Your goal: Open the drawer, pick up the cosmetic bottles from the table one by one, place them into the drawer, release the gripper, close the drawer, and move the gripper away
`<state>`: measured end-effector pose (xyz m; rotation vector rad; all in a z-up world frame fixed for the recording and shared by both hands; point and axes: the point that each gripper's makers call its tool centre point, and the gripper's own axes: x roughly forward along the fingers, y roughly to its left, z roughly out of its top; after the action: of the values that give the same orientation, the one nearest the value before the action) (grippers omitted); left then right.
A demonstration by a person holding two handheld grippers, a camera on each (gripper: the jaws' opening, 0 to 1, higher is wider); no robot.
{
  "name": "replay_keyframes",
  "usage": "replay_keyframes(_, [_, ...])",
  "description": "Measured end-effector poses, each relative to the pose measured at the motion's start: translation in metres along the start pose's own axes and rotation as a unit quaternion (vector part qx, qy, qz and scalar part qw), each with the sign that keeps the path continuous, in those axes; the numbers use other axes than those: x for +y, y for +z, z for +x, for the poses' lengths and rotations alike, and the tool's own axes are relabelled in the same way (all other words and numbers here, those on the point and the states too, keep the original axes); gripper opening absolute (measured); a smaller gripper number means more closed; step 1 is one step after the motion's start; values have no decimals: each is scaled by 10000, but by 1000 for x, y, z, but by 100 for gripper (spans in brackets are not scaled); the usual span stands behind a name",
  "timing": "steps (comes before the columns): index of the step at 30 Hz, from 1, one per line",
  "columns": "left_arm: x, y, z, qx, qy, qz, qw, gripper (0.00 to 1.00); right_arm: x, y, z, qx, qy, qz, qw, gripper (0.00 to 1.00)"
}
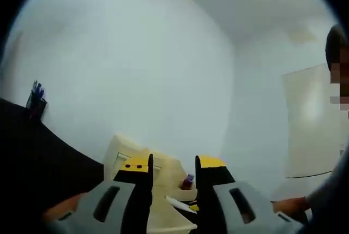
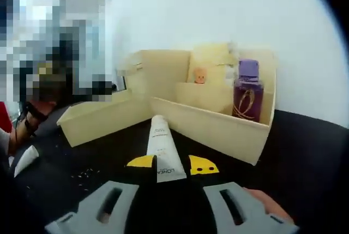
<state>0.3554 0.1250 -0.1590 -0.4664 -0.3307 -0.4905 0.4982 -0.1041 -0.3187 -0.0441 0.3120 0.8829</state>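
Note:
My right gripper [image 2: 172, 164] is low over the black table [image 2: 305, 152], its jaws closed against the wide end of a white cosmetic tube [image 2: 160, 141] that points toward the cream wooden organizer [image 2: 218, 122]. The organizer's drawer [image 2: 98, 115] stands pulled out on the left. A purple bottle [image 2: 248, 95] stands upright in the right-hand compartment. My left gripper [image 1: 173, 164] is open with nothing between its jaws and faces a white wall. Past its tips are the organizer [image 1: 163, 171] and the purple bottle [image 1: 188, 180].
Another white tube [image 2: 24, 160] lies on the table at the left, near a person's hand [image 2: 27, 117]. A pen holder [image 1: 35, 100] stands at the table's far left edge. A person's hand [image 1: 289, 207] is at the lower right.

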Motion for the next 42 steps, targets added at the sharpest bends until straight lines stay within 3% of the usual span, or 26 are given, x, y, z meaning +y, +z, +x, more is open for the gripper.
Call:
replay_keyframes(6, [6, -2, -1, 27, 113, -8, 9999, 32, 3, -1, 3, 108, -7, 213, 9997, 18])
replay_keyframes(9, [8, 1, -1, -26, 127, -54, 9999, 32, 7, 2, 1, 110, -113, -458, 9988, 14])
replay_keyframes(10, [8, 1, -2, -37, 134, -66, 9999, 31, 3, 0, 1, 285, -320, -131, 9990, 14])
replay_keyframes(14, [8, 3, -2, -61, 155, -62, 9998, 30, -1, -9, 3, 584, -236, 807, 9947, 30])
replay_keyframes(15, [8, 3, -2, -64, 152, -51, 9999, 30, -5, -4, 2, 395, -237, 506, 9977, 29])
replay_keyframes(16, [8, 3, -2, -64, 155, -39, 9999, 30, -4, -4, 3, 397, -251, 514, 9976, 28])
replay_keyframes(19, [7, 2, -1, -53, 154, 14, 9999, 30, -2, -2, 3, 356, -285, -276, 9986, 28])
replay_keyframes(22, [6, 1, -1, -26, 143, 52, 9999, 30, 3, -2, 1, 392, -250, -608, 9971, 28])
replay_keyframes(26, [6, 3, -1, -56, 145, 93, 9998, 29, 7, -1, -1, 441, -203, -648, 9967, 26])
replay_keyframes(30, [8, 4, -1, -70, 173, 71, 9998, 29, 8, 5, -5, 336, -165, -547, 9978, 14])
replay_keyframes(35, [9, 5, -2, -80, 188, 79, 9998, 28, 14, 4, -6, 365, -55, -640, 9973, 7])
replay_keyframes(42, [10, 5, -2, -75, 203, 66, 9997, 28, 39, 15, -3, 190, 345, -227, 9990, 8])
